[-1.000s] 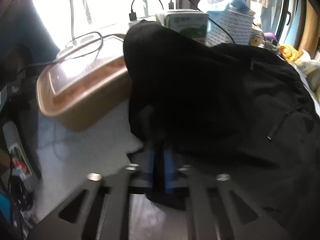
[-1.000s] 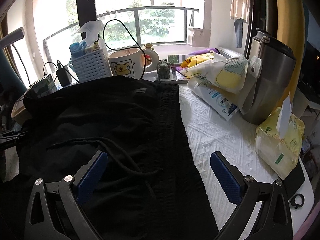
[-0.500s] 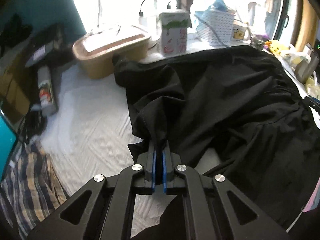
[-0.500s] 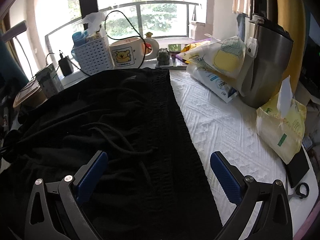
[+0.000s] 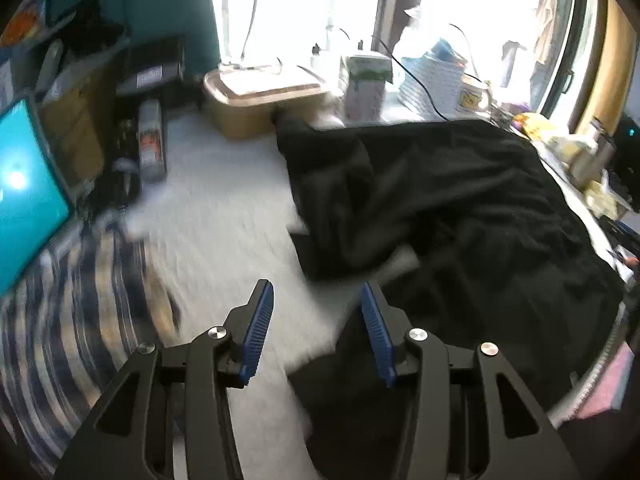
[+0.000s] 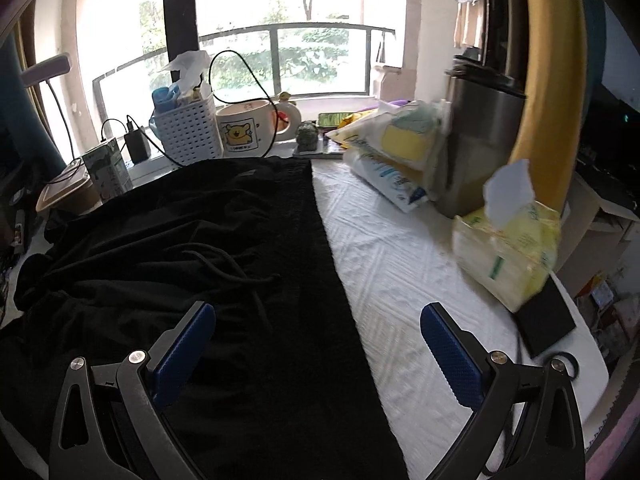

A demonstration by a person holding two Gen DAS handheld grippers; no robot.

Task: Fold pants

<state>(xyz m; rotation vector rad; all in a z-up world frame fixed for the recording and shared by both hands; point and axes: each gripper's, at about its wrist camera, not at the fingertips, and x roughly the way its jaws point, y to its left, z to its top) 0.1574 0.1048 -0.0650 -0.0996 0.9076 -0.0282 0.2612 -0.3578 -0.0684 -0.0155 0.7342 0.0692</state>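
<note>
The black pants lay rumpled across the white-covered table, long axis running left to right, waistband toward the right. The left claw, fingers apart and empty, hovered nearest the loose leg end; the right claw gaped wide over the waistband edge.

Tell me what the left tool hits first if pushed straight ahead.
Probably the white textured cloth beneath the open left tool, then the near edge of the rumpled black pants; depth is unclear.
</note>
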